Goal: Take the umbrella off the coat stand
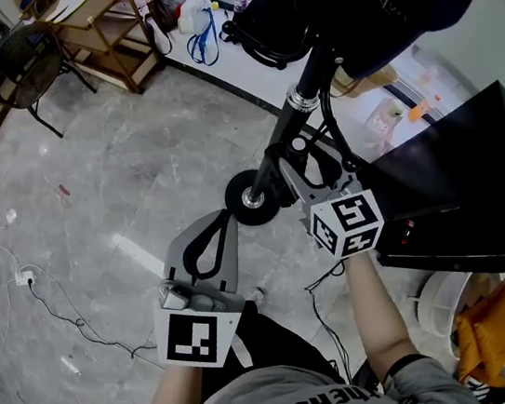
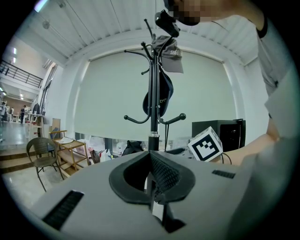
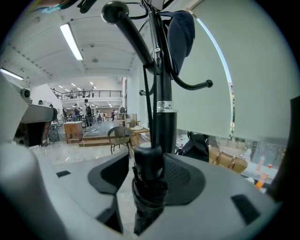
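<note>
Right gripper [image 3: 149, 169] jaws apart, straddling umbrella [image 3: 149, 190], placed to clamp. Umbrella hangs by cord [image 3: 146, 103] off stand [image 3: 164, 89], against its pole. Left gripper [image 2: 152, 161] jaws together, empty, held back as spare.

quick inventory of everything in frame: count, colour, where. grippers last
umbrella: 1, black, folded, hanging beside the stand's pole
coat stand: 1, black, in front of a pale blind
grey cap: 1, near the stand's top
dark cap: 1, hung below the grey one
chair: 1, dark, far left on the floor
wooden shelf cart: 1, brown, beside the chair
box: 1, black, right of the stand
bag: 1, orange, low right
left gripper: 1, grey, jaws together, empty
right gripper: 1, grey, jaws apart around the umbrella
</note>
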A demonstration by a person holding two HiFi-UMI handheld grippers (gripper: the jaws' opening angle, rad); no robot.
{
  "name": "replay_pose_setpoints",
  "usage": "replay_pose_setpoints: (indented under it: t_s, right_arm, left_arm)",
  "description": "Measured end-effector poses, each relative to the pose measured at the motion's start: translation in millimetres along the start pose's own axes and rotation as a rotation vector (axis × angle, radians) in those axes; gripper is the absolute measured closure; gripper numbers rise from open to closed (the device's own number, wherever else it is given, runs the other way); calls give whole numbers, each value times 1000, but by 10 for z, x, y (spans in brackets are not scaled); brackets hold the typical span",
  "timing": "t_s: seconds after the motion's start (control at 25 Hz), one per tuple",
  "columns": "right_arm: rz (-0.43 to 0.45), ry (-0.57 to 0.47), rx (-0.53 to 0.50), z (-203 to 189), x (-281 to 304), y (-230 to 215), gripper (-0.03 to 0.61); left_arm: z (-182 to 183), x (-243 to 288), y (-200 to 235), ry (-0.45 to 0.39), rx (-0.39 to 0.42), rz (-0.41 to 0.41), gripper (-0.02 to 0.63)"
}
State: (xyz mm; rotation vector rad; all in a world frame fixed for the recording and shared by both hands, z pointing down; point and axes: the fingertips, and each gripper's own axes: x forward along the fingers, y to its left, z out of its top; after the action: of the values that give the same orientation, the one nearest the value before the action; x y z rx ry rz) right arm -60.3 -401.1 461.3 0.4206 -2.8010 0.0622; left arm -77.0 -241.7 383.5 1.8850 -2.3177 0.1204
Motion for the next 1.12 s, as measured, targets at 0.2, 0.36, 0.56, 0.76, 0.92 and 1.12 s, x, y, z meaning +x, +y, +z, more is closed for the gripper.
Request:
replay_pose_setpoints:
  t_s: [0.2, 0.36, 0.56, 0.76, 0.92, 1.12]
  right_arm:
    - [-8, -1, -5, 11, 19, -18, 354]
    - [-20, 0, -17, 2, 22, -37, 354]
    - [-36, -11, -35, 32, -5, -49, 354]
    - [-25, -19, -22, 50, 31, -76, 339]
    - [-20, -23, -21, 57, 85, -58, 339]
    - [-13, -22, -28, 77, 149, -59, 339]
  left_arm:
    - [-3, -10, 24, 0, -6, 11, 598]
    - [-8, -10, 47, 1, -9, 20, 598]
    - [-6, 0, 50, 0, -9, 19, 598]
    - [-4, 26, 43, -4, -11, 18, 598]
    - [-5, 49, 55, -2, -9, 17, 598]
    - [-13, 54, 100, 1, -12, 28, 598]
